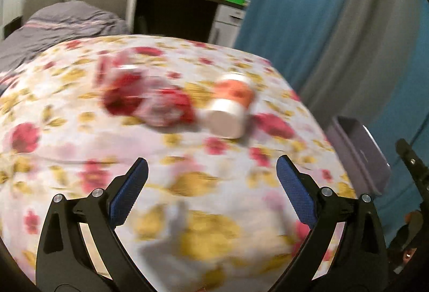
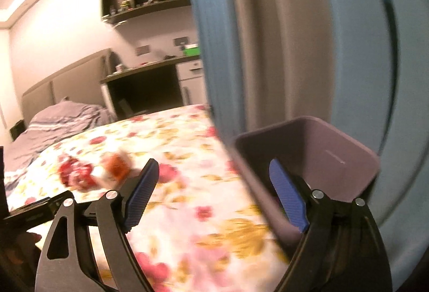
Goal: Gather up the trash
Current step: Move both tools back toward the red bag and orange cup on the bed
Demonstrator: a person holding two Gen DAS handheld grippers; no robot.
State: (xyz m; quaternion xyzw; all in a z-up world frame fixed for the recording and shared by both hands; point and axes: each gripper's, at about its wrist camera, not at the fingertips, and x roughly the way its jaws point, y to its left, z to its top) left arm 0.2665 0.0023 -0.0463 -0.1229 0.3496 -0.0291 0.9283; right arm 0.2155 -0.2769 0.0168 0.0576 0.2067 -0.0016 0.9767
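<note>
We have both grippers spread wide and holding nothing: the left gripper (image 1: pixel 211 179) hovers over the floral bedspread (image 1: pixel 67 158), the right gripper (image 2: pixel 214 184) hangs at the bed's edge, partly over the purple bin (image 2: pixel 348 152). The trash lies well ahead of the left gripper: a white jar (image 1: pixel 230 107) on its side, touching or just beside a red crumpled wrapper (image 1: pixel 147 101), though blur keeps us from saying which. A round jar on soft bedding may roll away if we nudge it with one pad. The wrapper may slip from a shallow pinch. The bin stands off the bed's side, so a careless drop could miss it.
</note>
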